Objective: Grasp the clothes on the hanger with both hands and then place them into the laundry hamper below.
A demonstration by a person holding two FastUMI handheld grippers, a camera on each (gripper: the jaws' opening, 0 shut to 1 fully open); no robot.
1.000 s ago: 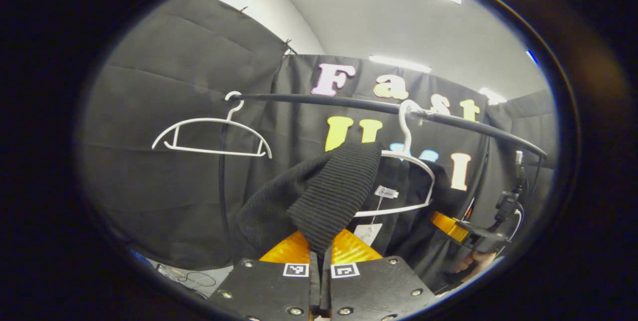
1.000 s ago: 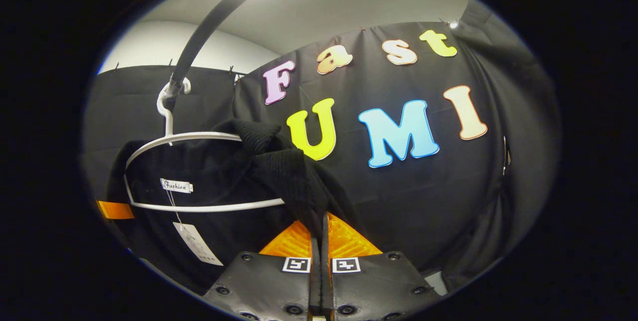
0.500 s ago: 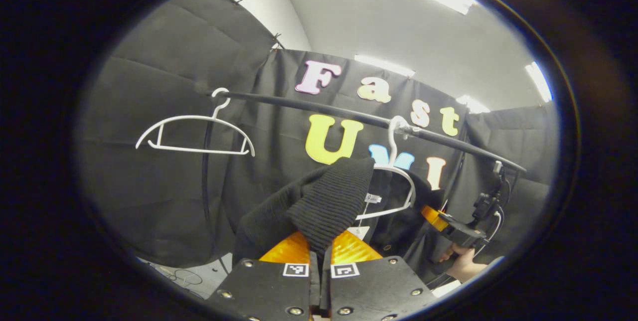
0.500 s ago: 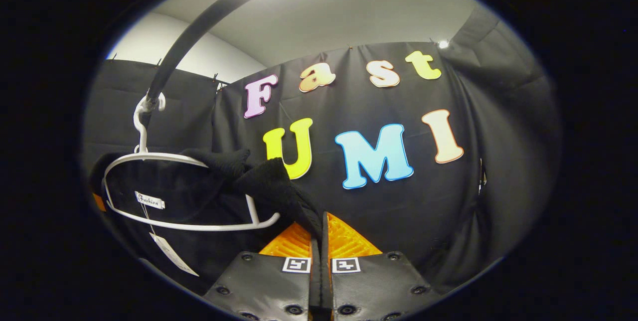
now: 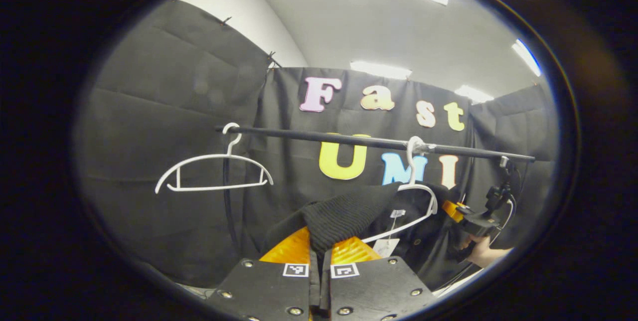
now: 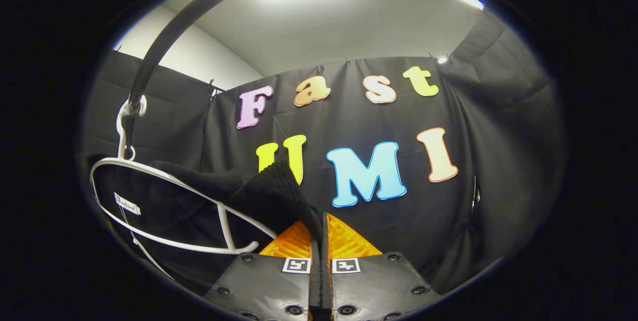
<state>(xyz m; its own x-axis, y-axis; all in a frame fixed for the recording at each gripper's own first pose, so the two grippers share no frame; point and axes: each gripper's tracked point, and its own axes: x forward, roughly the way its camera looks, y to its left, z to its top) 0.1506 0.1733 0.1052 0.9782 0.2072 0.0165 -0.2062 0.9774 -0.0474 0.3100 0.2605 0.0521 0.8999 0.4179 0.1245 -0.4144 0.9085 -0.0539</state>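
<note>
A black knit garment [image 5: 344, 216] hangs half off a white hanger [image 5: 416, 201] on a black rail [image 5: 349, 139]. My left gripper [image 5: 319, 251] is shut on the ribbed edge of one shoulder. In the right gripper view the same garment [image 6: 271, 196] is drawn off the hanger's [image 6: 164, 211] right end, and my right gripper [image 6: 319, 236] is shut on that shoulder. The hanger is tilted, its hook on the rail [image 6: 149, 57]. The right gripper [image 5: 471, 219] and the hand holding it show at the far right of the left gripper view.
A second, bare white hanger [image 5: 214, 176] hangs on the rail's left end. A black upright pole [image 5: 227, 196] stands behind it. White tags [image 5: 386, 246] dangle from the garment's collar.
Both grippers have pulled down and back with the garment. Its shoulders have slid further off the hanger, which now tilts. The rail sits higher and farther away.
</note>
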